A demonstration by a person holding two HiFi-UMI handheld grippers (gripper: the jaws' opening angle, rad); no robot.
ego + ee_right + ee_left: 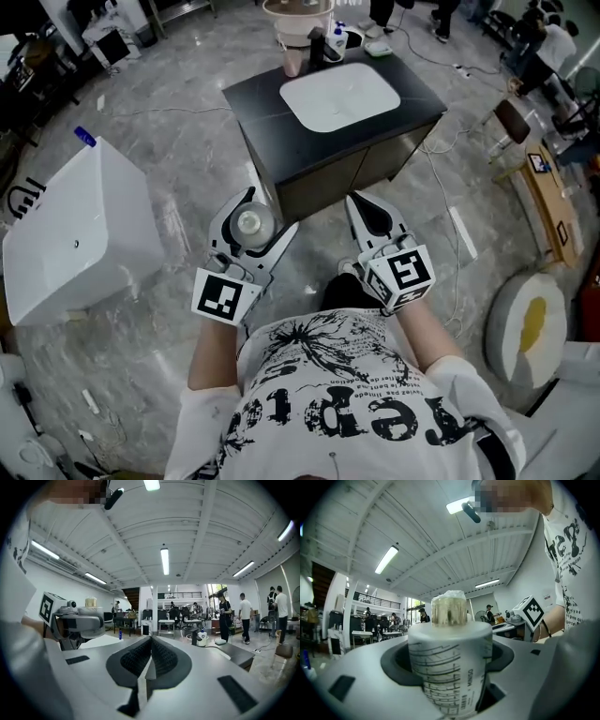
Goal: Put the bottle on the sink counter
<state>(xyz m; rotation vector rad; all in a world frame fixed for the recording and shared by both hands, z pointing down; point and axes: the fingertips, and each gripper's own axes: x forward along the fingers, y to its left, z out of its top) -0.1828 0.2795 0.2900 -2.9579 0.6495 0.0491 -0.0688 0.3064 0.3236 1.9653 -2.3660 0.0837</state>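
**Tool state.** The left gripper (261,217) pinches the bottle (250,224). In the left gripper view, the white labelled body sits between the two dark pads and the pale cap (449,607) rises above them. The right gripper (365,208) holds nothing, and its ribbed pads are pressed together along a single seam.

**Task object position.** In the head view the bottle is at centre frame, cap toward the camera. It is over the floor (169,150) and apart from the sink counter (258,98), which lies at upper centre.

**Surface.** The counter has a dark top with a white basin (339,96) set into it. Small containers stand along the far edge, among them a pinkish cup (292,61). The rest of the dark top is bare.

**Room.**
- The floor is grey, veined stone with cables lying across it.
- A white box (80,225) stands at left.
- A round white and yellow object (530,323) lies at lower right.
- The right gripper view shows a ribbed white ceiling with strip lights (164,560), desks in the background and people (244,616) standing at right.
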